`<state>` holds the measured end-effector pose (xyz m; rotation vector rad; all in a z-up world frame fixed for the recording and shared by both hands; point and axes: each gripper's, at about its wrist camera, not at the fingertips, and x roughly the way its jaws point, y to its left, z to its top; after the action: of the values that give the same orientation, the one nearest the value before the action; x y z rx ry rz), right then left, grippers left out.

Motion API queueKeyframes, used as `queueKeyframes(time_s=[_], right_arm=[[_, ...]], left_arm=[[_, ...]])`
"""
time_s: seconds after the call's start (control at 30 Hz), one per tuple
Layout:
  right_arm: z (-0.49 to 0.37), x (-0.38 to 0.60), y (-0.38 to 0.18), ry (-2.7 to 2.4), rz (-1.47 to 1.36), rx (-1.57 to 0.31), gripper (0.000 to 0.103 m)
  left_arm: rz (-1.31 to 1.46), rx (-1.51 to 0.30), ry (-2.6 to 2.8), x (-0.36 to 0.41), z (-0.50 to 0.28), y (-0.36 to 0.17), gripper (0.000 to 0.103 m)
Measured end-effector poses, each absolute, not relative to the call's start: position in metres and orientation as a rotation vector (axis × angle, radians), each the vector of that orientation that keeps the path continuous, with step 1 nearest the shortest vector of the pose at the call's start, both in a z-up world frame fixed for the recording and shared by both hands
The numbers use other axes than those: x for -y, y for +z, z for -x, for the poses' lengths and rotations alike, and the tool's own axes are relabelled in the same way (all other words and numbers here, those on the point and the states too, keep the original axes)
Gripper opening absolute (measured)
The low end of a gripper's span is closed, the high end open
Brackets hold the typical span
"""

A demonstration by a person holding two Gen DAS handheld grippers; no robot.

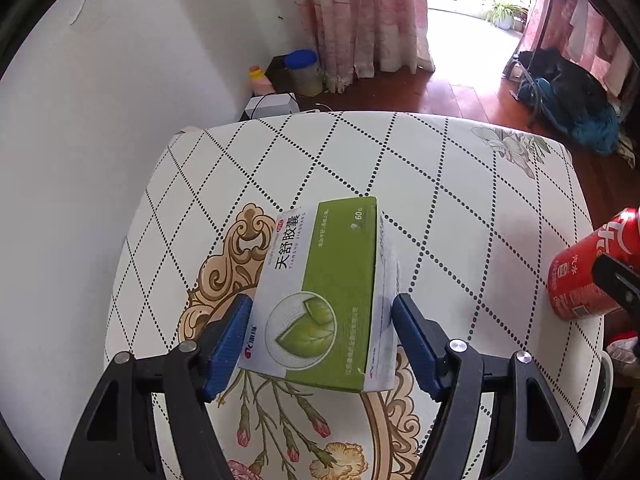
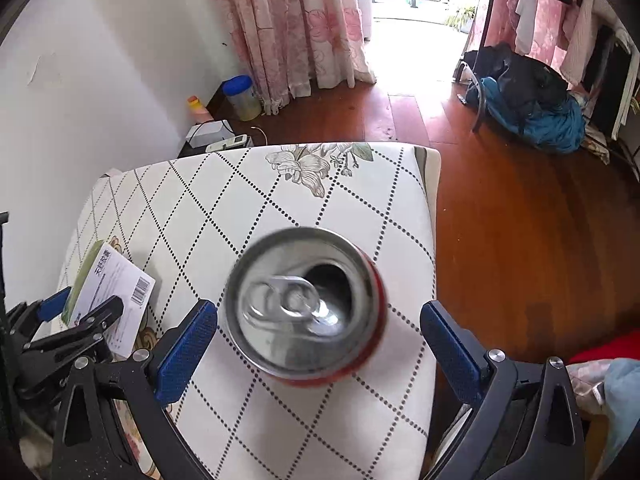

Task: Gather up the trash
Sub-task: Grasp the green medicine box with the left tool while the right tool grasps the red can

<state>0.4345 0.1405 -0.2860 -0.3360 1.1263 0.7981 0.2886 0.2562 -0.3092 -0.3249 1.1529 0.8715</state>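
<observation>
Where the white wall meets the reddish wooden floor [image 2: 520, 216], a bench [image 1: 460, 184] covered in a cream cloth with dotted diamond lines and flower prints carries both pieces of trash. The green-and-white cardboard medicine box [image 1: 320, 296] lies flat on it, between the blue pads of the left hand-held gripper [image 1: 322, 312], whose left pad touches the box edge while the right one stands just clear. The opened red aluminium drink can [image 2: 306, 308] stands upright near the bench's right edge, inside the wide-open right hand-held gripper [image 2: 318, 328], neither pad touching it.
</observation>
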Motion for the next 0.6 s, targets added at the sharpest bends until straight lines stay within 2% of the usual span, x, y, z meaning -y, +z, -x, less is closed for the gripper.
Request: queueKeyframes(time_s=[0.07,0.6], right_arm=[[-0.435,-0.145,-0.290,0.782,0.352,-1.138,0.071],[-0.424,-0.146,-0.283,0.768,0.365,-1.110,0.069]], left_arm=[[0.319,-1.145,0.870,-0.252,-0.287,-0.307,0.069],[0.316,-1.125,0.853,-0.249,-0.280,-0.297,0.068]])
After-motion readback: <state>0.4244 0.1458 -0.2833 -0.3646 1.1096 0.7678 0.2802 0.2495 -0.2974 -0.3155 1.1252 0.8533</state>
